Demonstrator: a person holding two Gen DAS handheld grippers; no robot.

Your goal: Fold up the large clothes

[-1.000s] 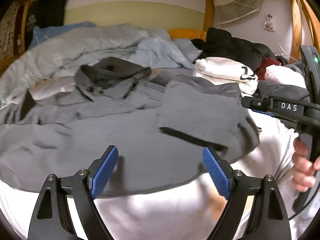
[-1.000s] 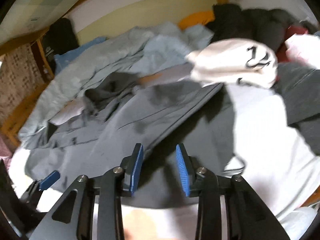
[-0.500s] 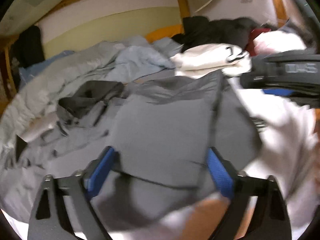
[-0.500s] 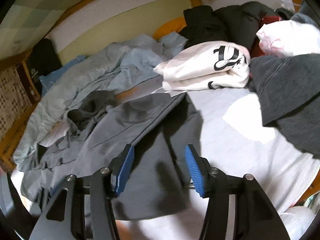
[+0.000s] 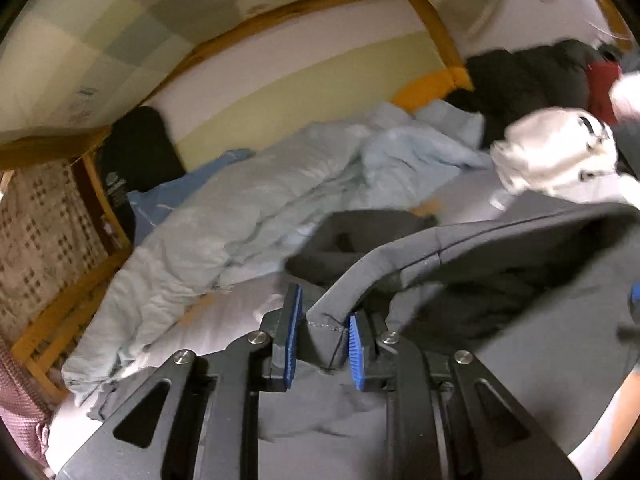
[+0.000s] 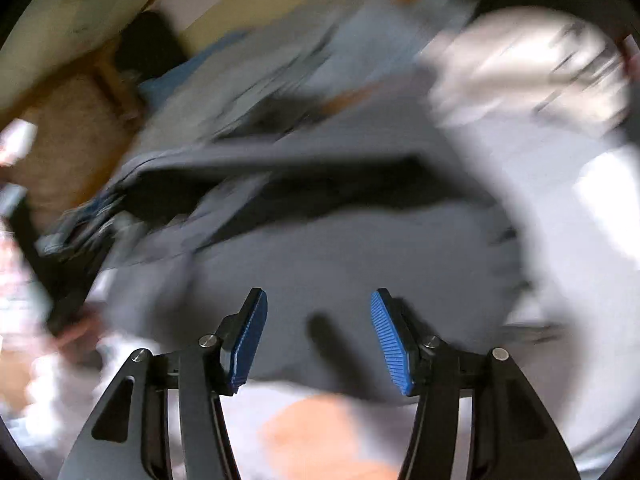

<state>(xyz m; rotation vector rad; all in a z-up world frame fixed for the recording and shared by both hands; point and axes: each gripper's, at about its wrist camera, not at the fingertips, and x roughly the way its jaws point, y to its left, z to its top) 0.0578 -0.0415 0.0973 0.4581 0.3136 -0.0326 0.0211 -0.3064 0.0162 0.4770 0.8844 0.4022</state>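
A large grey jacket (image 5: 500, 280) lies spread on the white bed sheet. My left gripper (image 5: 322, 340) is shut on a stitched edge of the grey jacket and lifts a fold of it off the bed. In the right wrist view, which is heavily blurred, my right gripper (image 6: 316, 340) is open and empty, just above the grey jacket (image 6: 320, 272). Its blue pads (image 6: 390, 340) stand wide apart.
A pale blue duvet (image 5: 248, 216) is bunched at the back left. A folded white garment with black print (image 5: 556, 156) and dark clothes (image 5: 532, 76) lie at the back right. A wooden bed frame (image 5: 60, 312) runs along the left.
My left gripper was open above the jacket; it has closed on the jacket's edge and swung left, lifting it. My right gripper has opened wider and is moving fast.
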